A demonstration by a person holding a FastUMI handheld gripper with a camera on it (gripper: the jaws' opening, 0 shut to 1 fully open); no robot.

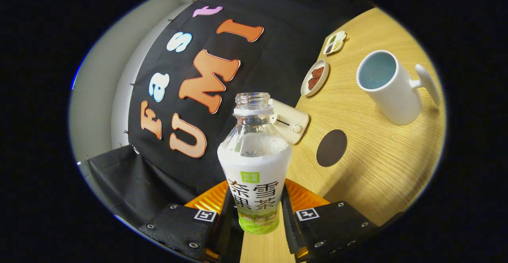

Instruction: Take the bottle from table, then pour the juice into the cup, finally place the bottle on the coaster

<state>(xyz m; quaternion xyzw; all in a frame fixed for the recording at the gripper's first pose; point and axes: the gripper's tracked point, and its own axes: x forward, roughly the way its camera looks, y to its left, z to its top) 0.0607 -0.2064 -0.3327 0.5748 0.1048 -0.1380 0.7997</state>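
Uncapped bottle (pixel 254 164) between fingers (pixel 228 215)

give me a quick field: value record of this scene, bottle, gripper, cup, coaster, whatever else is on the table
bottle: uncapped, held between the fingers
gripper: shut on the bottle, both fingers pressing its lower sides
view: tilted, so the table looks slanted
cup: white mug with handle, beyond the fingers, no juice visible inside
coaster: dark round disc on the table, bare, between bottle and cup
other items: small cream device behind the bottle; small dish with brown pieces; small tray farther off
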